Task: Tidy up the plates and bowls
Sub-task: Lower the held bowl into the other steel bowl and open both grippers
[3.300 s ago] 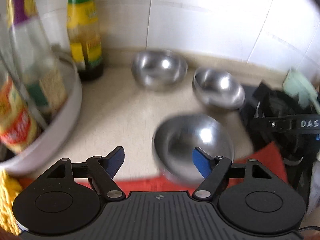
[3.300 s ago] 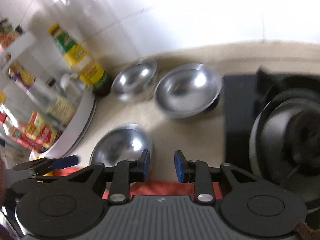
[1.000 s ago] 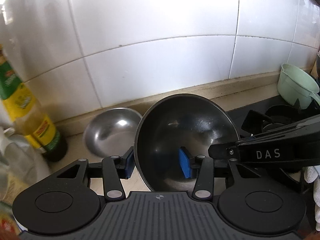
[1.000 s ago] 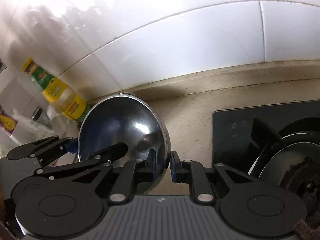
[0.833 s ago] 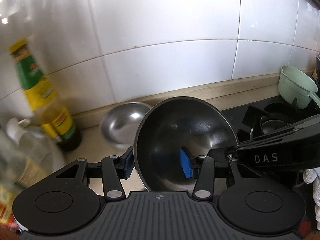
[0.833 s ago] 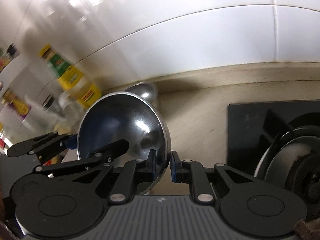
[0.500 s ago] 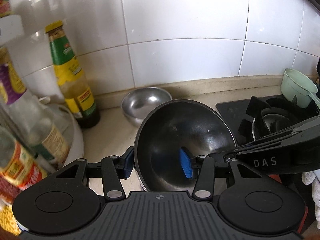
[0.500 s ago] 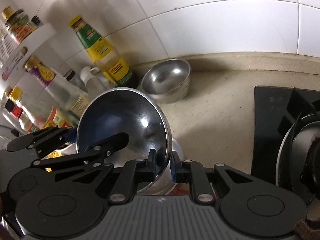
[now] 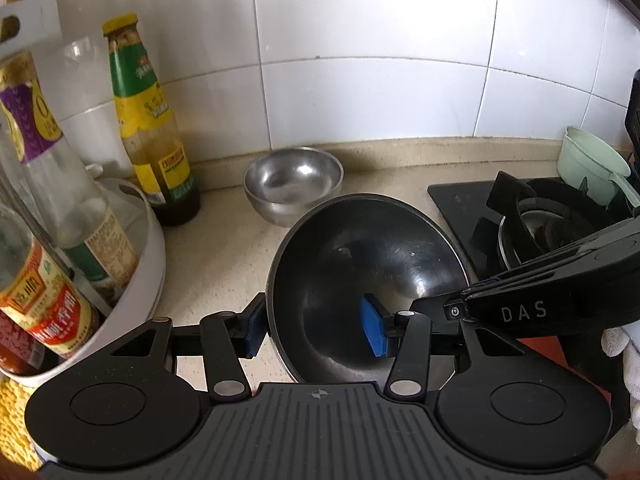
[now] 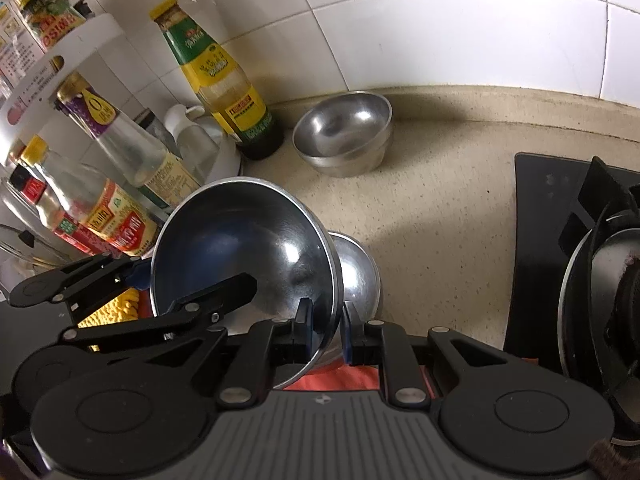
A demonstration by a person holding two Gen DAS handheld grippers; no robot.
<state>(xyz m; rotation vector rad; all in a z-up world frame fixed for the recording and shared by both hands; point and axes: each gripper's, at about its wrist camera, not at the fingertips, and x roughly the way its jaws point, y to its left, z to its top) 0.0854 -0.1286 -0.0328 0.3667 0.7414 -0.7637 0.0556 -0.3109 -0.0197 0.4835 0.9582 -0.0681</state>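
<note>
Holding: the right gripper point(image 10: 326, 328) pinches the rim of the tilted bowl point(image 10: 240, 248) at lower centre of the right view, clear of the counter point(image 10: 440, 208).
Left gripper point(image 9: 316, 330): fingers spread astride the same rim, one pad outside and one inside. Whether they press cannot be told.
Target, as judged: the second bowl point(image 10: 360, 276) sits on the counter, just beneath and right of the held one. Nesting is not yet done.
Risk 1: the pinch is on a thin rim of slick steel, so the tilted bowl may swing or slip if the left gripper lets go.
Risk 2: the held rim could catch the second bowl's edge and skid it toward the lower edge of the frame.
Risk 3: the rack point(image 10: 92, 36) and its bottles stand close at left, and a wide swing could knock them.
Bowls: one held, one beneath, and a back stack point(image 10: 344, 132) at upper centre that looks like two nested. That makes four if so.
Plates: none seen.
Bottles: one bottle point(image 10: 216, 76) on the counter, at least three on the rack.
Grippers: two.
</note>
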